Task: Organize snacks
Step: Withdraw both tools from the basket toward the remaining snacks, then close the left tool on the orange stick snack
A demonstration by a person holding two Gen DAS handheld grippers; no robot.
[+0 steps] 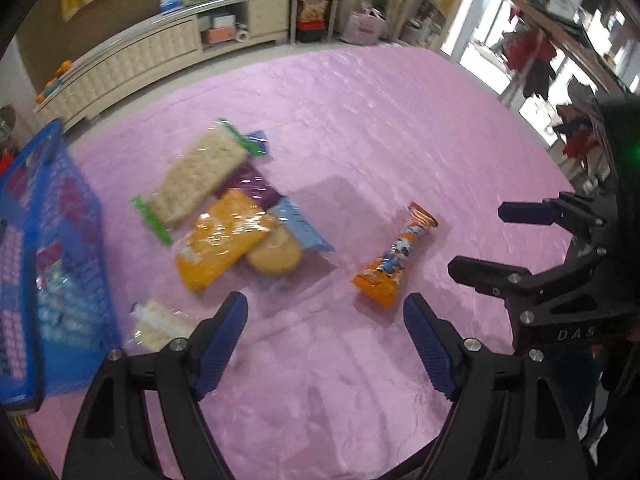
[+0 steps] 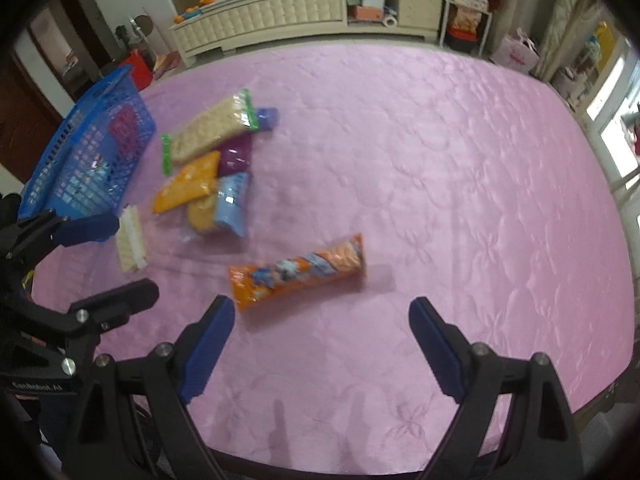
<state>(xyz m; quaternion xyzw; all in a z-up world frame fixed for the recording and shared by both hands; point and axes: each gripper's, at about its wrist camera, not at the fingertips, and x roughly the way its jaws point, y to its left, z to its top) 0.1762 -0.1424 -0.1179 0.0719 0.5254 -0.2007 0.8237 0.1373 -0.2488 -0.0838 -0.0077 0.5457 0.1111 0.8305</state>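
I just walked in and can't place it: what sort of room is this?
Most likely a lived-in home, perhaps a living room. A long cream cabinet lines the wall with toys and boxes on it, clothes hang by the window, and snack packets lie on a table under a pink cloth.

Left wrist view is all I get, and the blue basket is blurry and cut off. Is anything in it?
Observer: Yes. The right wrist view shows the whole basket; a magenta packet seems to lie inside.
Visitor: And the white pack half hidden behind the left tool?
Observer: That white pack shows whole there, on the cloth beside the basket's near corner.
Visitor: How does the orange tube lie for the other tool?
Observer: The orange tube lies crosswise just ahead of the open right tool.
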